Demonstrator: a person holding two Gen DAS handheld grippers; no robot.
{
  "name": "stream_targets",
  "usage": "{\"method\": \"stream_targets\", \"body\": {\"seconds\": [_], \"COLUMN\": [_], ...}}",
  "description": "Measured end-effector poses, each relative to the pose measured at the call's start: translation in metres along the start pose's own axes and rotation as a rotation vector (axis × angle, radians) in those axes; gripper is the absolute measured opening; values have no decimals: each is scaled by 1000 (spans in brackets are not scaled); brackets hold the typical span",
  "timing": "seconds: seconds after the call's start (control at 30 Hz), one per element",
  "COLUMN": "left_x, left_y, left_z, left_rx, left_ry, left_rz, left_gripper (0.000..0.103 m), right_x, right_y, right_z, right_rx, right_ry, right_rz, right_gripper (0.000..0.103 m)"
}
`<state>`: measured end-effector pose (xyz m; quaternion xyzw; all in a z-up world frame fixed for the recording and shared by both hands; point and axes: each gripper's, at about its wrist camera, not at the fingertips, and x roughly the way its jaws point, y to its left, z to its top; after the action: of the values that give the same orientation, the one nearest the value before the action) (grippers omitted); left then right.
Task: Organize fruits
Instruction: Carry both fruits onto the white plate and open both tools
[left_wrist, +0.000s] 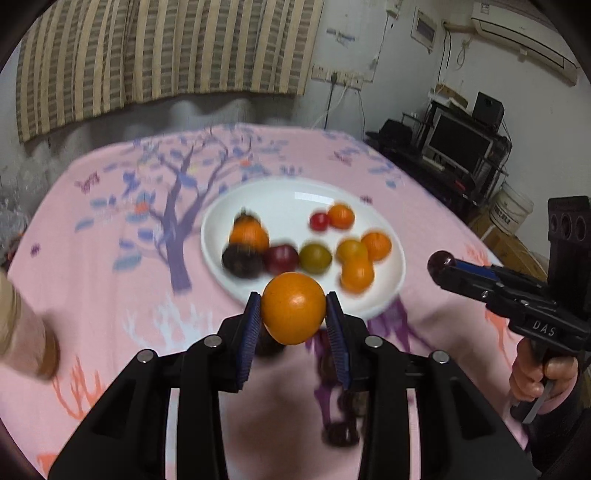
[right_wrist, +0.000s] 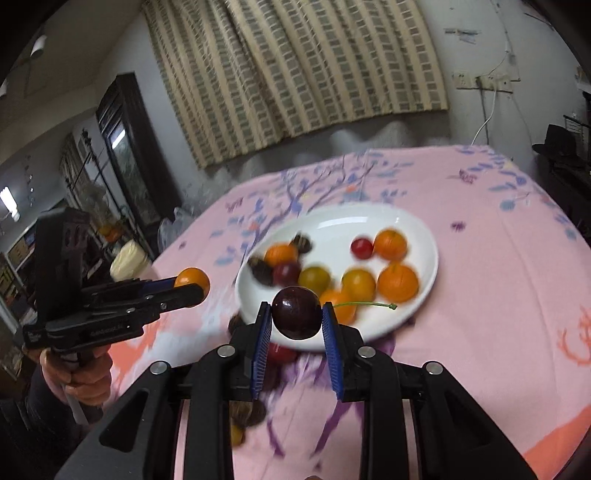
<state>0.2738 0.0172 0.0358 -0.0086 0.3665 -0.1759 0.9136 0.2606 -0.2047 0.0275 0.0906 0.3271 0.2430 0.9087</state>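
My left hand-held gripper (left_wrist: 293, 308) grips an orange (left_wrist: 293, 307), right hand-held gripper (right_wrist: 296, 314) a cherry (right_wrist: 296, 312); plate (left_wrist: 273, 195) holds most fruit, blurry few maybe left on worktop (left_wrist: 92, 258).

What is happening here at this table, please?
A person is sorting small fruits with two hand-held grippers. The left gripper is shut on an orange fruit, and the right gripper is shut on a dark cherry with a green stem. Both are held above the pink tablecloth, near a white plate that holds more fruits.
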Motion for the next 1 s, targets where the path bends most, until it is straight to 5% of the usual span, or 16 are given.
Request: {"method": "stream_targets", "body": {"seconds": [0.17, 0.4, 0.47, 0.57, 0.6, 0.73, 1.0], "left_x": [43, 105, 112, 93, 84, 40, -14], "left_y": [-2, -6, -4, 1, 3, 8, 36], "left_z": [46, 66, 67, 65, 64, 57, -12], "left_rx": [-23, -6, -16, -32, -36, -34, -147], "left_ry": [-9, 63, 83, 20, -5, -56, -68], "left_rz": [-9, 32, 42, 71, 85, 111, 236], "left_gripper": [35, 35, 50, 84, 87, 93, 98], "right_x": [41, 93, 98, 85, 77, 58, 49], "right_y": [-26, -44, -44, -42, -40, -36, 9], "right_z": [33, 44, 43, 44, 46, 47, 4], "right_rx": [28, 34, 30, 51, 59, 120, 178], "right_ry": [-24, 24, 42, 30, 11, -15, 143], "right_rz": [-76, -110, -95, -69, -62, -22, 78], "right_gripper": [29, 29, 37, 73, 80, 82, 82]}}
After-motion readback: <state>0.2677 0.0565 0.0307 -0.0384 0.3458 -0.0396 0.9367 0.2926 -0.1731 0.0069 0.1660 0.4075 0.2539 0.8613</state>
